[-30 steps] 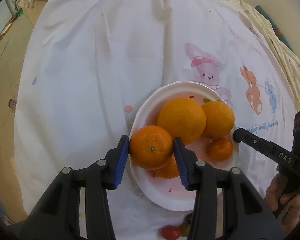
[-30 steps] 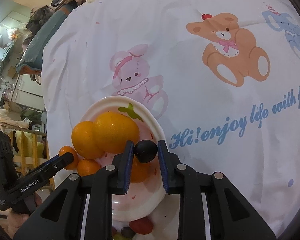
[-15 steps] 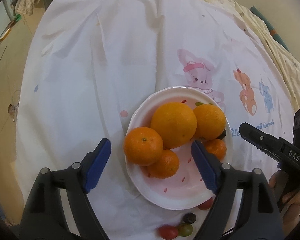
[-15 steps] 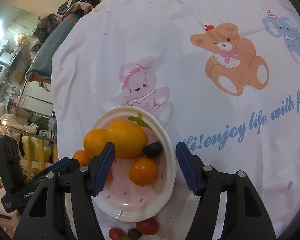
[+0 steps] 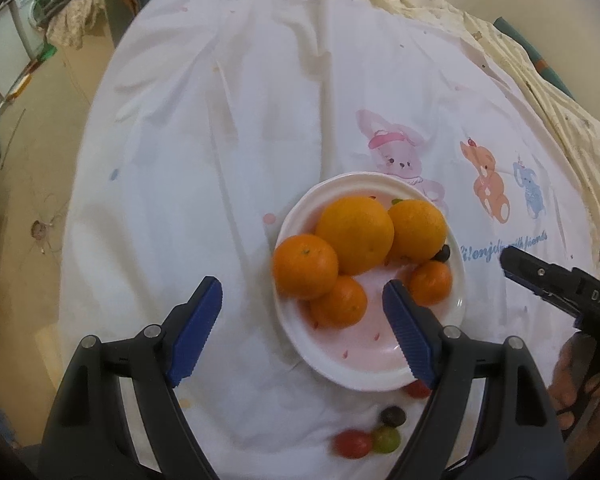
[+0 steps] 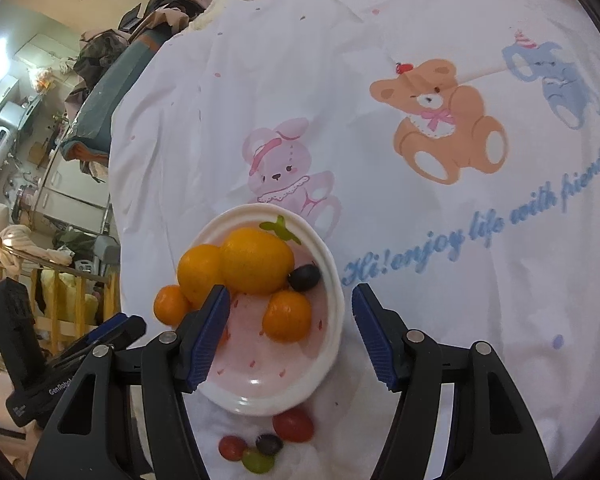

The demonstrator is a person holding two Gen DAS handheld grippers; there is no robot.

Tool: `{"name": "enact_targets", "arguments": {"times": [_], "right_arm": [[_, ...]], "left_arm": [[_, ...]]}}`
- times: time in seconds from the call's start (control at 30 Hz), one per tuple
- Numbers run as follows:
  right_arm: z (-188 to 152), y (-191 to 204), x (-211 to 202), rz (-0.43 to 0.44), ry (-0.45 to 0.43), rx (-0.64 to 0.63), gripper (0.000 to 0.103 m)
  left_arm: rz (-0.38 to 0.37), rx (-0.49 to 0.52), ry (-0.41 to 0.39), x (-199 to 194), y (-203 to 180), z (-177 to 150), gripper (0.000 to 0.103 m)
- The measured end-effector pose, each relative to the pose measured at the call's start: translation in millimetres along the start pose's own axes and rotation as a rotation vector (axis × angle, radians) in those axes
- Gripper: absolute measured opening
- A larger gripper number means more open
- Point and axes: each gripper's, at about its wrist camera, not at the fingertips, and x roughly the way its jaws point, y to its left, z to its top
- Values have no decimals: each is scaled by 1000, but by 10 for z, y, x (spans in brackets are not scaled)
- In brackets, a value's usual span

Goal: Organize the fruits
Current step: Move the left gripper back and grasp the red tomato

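My left gripper (image 5: 302, 328) spread wide, empty, my right gripper (image 6: 290, 336) likewise, 5 oranges (image 5: 354, 234) and 1 dark grape (image 6: 304, 277) on plate (image 6: 256, 400), 4 grapes (image 6: 256, 454) just beside it

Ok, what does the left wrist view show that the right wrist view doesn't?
Only the left wrist view shows all five oranges unobstructed, including the front-left orange, and a washing machine in the background. Only the right wrist view shows the full bear print and the whole slogan. Both show the white plate with its dark grape and the loose small fruits on the cloth in front of the plate. Each view also shows both grippers, with the fingers apart.
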Motion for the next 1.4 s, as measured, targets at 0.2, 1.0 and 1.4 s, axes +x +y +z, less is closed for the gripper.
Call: {"name": "enact_targets", "arguments": {"times": [0.2, 1.0, 1.4], "right_arm": [[-153, 117, -147, -27, 37, -15, 67], [-985, -87, -267, -36, 86, 144, 67], [-982, -156, -265, -46, 78, 138, 67]], "left_arm": [[7, 44, 15, -145, -48, -153, 81], [-81, -26, 283, 135, -184, -1077, 63], [-106, -156, 385, 412, -230, -1154, 42]]}}
